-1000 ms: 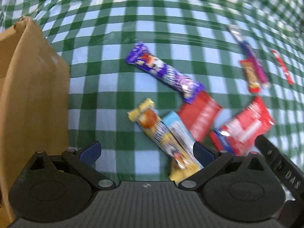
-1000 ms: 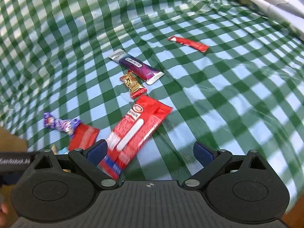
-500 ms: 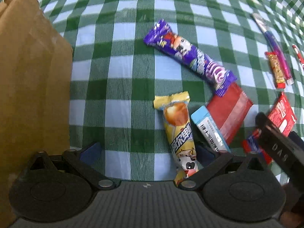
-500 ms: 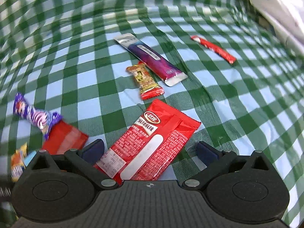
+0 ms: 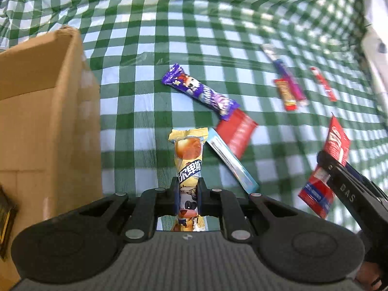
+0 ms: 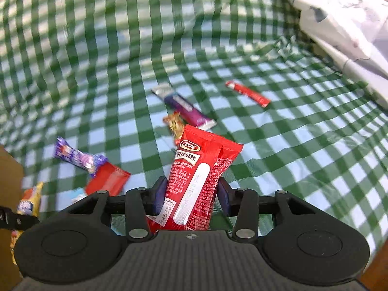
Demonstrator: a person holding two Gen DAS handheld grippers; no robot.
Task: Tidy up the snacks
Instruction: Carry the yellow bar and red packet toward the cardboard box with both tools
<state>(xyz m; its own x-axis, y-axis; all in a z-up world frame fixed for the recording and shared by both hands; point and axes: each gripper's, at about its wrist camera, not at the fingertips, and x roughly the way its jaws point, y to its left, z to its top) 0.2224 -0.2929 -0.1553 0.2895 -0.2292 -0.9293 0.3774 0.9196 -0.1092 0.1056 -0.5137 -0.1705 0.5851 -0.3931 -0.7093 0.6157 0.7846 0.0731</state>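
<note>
My left gripper (image 5: pixel 186 189) has its jaws closing on a yellow snack bar (image 5: pixel 189 155), pads pressed on its lower half, and the bar stands lifted off the green check cloth (image 5: pixel 145 48). My right gripper (image 6: pixel 191 191) is closing on a large red snack packet (image 6: pixel 206 155), which it holds upright between both pads. That packet (image 5: pixel 338 140) also shows at the right of the left wrist view. A brown cardboard box (image 5: pixel 48 121) stands just left of the left gripper.
On the cloth lie a purple wrapped bar (image 5: pixel 201 92), a flat red packet (image 5: pixel 236 131), a light blue bar (image 5: pixel 230 162), a purple stick (image 6: pixel 184 106), a small orange bar (image 6: pixel 175 123) and a thin red stick (image 6: pixel 247 93). White fabric (image 6: pixel 339 24) lies at the far right.
Both grippers came down over the snacks, shut on them and rose. The yellow bar and the red packet left the cloth; the light blue bar stayed.
</note>
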